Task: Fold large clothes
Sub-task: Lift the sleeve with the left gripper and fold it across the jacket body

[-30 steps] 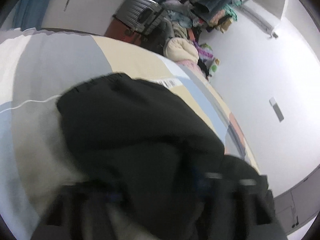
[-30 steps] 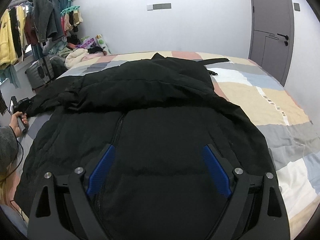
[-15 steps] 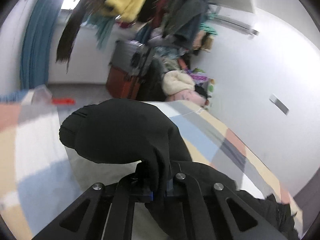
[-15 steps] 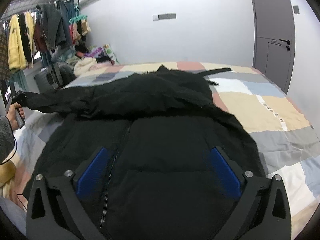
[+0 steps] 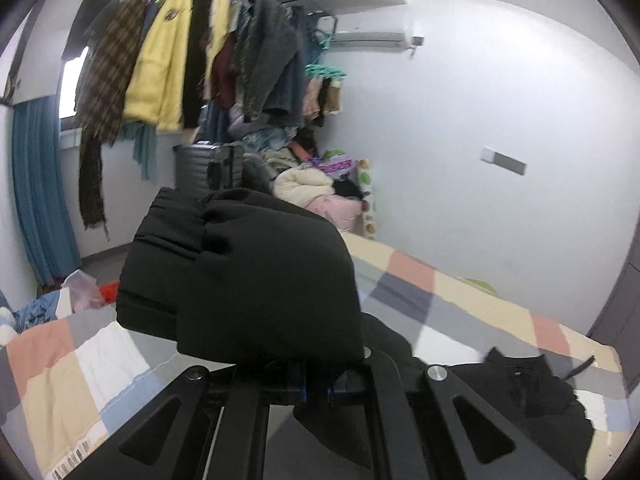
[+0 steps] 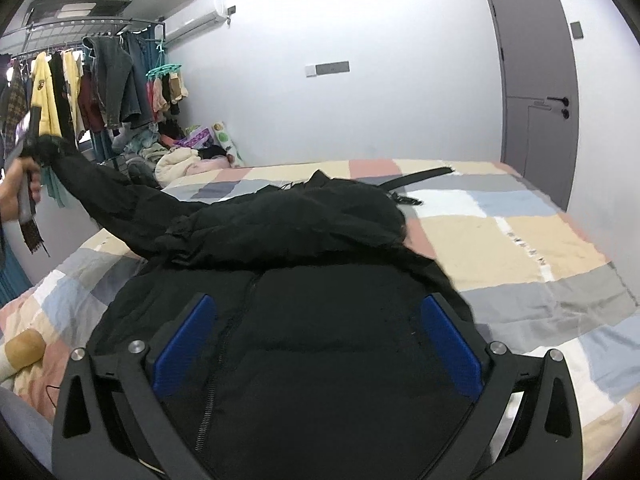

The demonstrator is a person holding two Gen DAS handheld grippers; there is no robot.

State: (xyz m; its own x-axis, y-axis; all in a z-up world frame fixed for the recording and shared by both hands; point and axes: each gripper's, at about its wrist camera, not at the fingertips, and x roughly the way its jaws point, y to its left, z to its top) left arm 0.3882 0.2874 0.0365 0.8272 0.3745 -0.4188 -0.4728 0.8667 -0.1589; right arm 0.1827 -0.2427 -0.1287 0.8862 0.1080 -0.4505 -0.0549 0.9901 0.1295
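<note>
Black jacket (image 6: pixel 320 320) on bed (image 6: pixel 520 248) — long axis near to far. Left gripper (image 5: pixel 316 390), jaws clamped on sleeve cuff (image 5: pixel 240 272), held high at left. Right gripper (image 6: pixel 318 344) — jaws wide, empty, over near hem.

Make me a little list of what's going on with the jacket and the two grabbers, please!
jacket: black, spread on the bed
sleeve: pinched at the cuff and held up in the air
left gripper: shut on the sleeve
right gripper: open above the jacket's front, holding nothing
behind: clothes rack, closed door
</note>
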